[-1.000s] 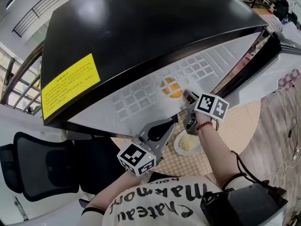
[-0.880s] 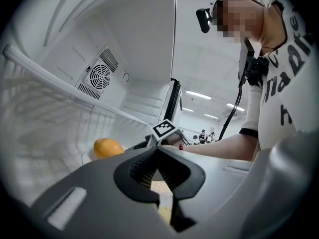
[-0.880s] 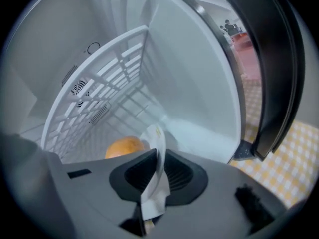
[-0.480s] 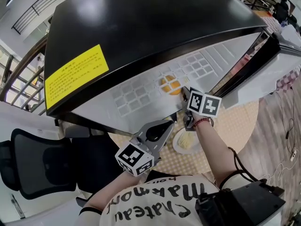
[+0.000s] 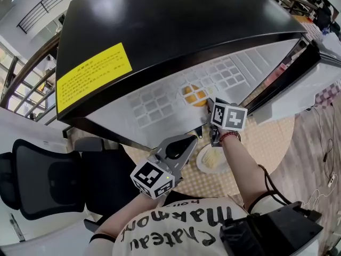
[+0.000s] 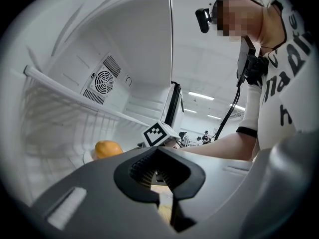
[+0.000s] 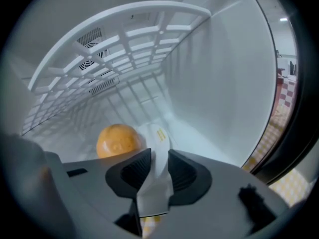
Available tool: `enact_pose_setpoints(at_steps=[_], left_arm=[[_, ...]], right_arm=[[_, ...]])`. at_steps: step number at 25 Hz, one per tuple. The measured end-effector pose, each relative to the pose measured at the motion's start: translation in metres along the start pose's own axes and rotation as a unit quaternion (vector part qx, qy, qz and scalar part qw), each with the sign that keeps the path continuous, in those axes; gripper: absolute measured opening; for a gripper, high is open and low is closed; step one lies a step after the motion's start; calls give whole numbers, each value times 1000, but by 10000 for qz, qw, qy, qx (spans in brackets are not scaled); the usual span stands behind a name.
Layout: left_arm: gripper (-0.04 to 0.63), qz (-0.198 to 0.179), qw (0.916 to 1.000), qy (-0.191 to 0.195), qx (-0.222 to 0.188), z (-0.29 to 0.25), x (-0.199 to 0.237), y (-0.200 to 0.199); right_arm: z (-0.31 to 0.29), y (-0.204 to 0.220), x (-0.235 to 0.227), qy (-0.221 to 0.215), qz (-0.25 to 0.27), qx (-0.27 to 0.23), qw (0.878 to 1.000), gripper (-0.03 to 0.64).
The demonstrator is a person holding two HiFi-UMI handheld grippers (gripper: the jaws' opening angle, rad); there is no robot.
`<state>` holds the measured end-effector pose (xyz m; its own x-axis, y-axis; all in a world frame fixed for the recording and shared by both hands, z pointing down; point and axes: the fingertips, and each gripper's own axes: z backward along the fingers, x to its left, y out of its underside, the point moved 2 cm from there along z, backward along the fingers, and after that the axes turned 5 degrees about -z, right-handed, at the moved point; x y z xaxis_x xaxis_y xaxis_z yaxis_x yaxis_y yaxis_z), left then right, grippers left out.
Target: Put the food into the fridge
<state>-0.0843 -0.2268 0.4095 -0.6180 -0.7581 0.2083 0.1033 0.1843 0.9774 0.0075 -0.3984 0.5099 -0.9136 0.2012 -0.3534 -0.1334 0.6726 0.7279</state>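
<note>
Starting at your left, the left gripper (image 6: 157, 156) hangs low in front of the fridge (image 5: 160, 31) with its fingers brought together on nothing.

Further right, inside the fridge under the white grid shelf (image 7: 124, 34), is the orange (image 7: 117, 139) on its white plate (image 7: 157, 133). The plate looks set down on the fridge floor. The right gripper (image 7: 158, 158) is at the plate's near rim. Its fingers are opening, with the rim between them but, as far as I can judge, no longer pinched.

Below that gripper, a second plate (image 5: 202, 167) with pale yellow food (image 5: 213, 159) sits on the checkered desk (image 5: 266, 143), outside the fridge.

On handling, both plates are probably stiff, smooth and breakable, and thin at the edge. Take the second plate by its near rim, with your fingers well onto it, since a glazed rim may slip. Keep it level, because the pale food looks light and loose and could slide off if it tips. The orange is round, firm and free on its plate, so a knock to that rim as you draw back could set it rolling.

Count:
- Two plates, one in the fridge and one on the desk.
- One orange.
- One heap of pale food.
- One fridge.
- Two grippers.
</note>
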Motion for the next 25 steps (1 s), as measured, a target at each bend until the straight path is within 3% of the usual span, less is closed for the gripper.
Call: enact_pose_setpoints(at_steps=[25], left_arm=[[-3, -66, 9992, -387, 17, 14, 1, 3]], right_arm=[[-6, -2, 6, 373, 1681, -17, 9851, 132]])
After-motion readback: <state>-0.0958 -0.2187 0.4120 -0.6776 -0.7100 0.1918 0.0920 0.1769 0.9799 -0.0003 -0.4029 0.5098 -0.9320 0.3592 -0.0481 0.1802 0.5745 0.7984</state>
